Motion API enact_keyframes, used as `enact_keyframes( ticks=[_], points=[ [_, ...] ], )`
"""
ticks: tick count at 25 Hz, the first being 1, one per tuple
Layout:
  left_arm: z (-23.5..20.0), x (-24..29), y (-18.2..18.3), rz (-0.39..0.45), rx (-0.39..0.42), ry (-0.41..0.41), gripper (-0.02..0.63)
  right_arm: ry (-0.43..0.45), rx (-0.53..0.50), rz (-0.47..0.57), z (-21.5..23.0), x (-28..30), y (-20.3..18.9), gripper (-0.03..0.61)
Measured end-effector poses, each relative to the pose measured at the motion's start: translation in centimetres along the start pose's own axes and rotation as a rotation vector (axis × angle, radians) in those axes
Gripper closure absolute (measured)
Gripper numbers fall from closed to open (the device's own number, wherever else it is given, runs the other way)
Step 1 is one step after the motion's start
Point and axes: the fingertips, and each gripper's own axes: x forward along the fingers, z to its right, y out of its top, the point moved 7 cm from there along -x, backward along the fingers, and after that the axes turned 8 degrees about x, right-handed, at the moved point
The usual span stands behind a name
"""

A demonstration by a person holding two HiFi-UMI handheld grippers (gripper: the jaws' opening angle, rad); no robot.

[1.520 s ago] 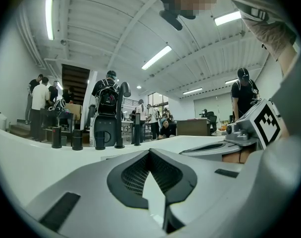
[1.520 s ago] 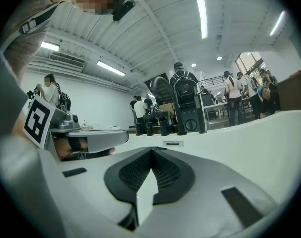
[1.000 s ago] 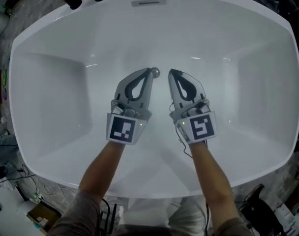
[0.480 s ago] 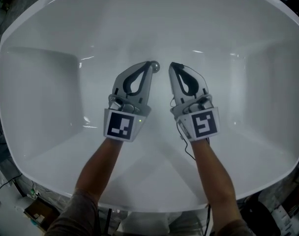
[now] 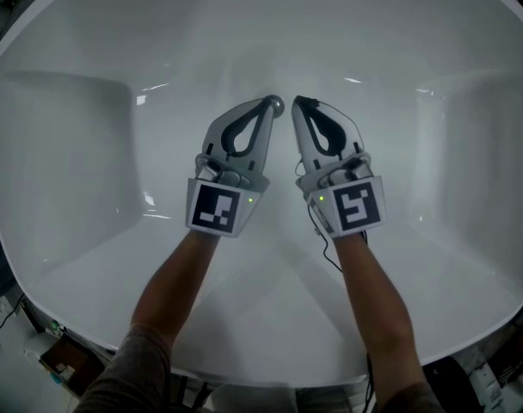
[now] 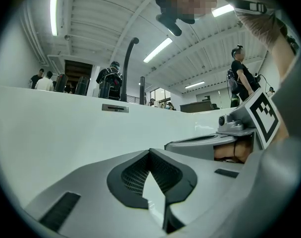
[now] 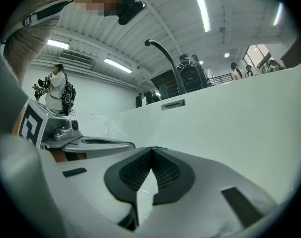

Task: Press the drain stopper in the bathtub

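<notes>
Now a white bathtub (image 5: 72,256) is filling nearly the whole head view, and the person is reaching both bare forearms down into its basin, the left forearm (image 5: 171,282) and the right forearm (image 5: 373,304) running roughly parallel. The left gripper (image 5: 267,103) and the right gripper (image 5: 298,103) are pointing away from the person along the tub floor, side by side and angling slightly toward each other at the tips. Each is carrying a marker cube at its rear, the left cube (image 5: 217,206) and the right cube (image 5: 354,206) facing up toward the head. In each gripper view the two jaws are meeting at their tips with nothing between them, only a small diamond-shaped gap showing behind the ribbed pads, and the tub's far wall with its overflow slot (image 6: 115,108) is rising ahead. The drain stopper (image 5: 278,105), a small round metal piece, is lying on the tub floor between the two tips, right against the left gripper's tip and just apart from the right one; whether the left tip is actually touching it cannot be told
</notes>
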Motion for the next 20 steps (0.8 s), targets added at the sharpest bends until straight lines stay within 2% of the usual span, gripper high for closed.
enact_keyframes(
  ticks=[13,20],
  points=[
    [-0.3,1.2,-4.4,-0.071,-0.049,0.010,0.609,-0.031,-0.008,-0.014,0.5,-0.3,-2.6,0.581],
    [-0.2,2.9,-7.5,-0.126,-0.086,0.016,0.609,-0.018,0.004,-0.042,0.3,-0.3,-3.7,0.581]
  ],
)
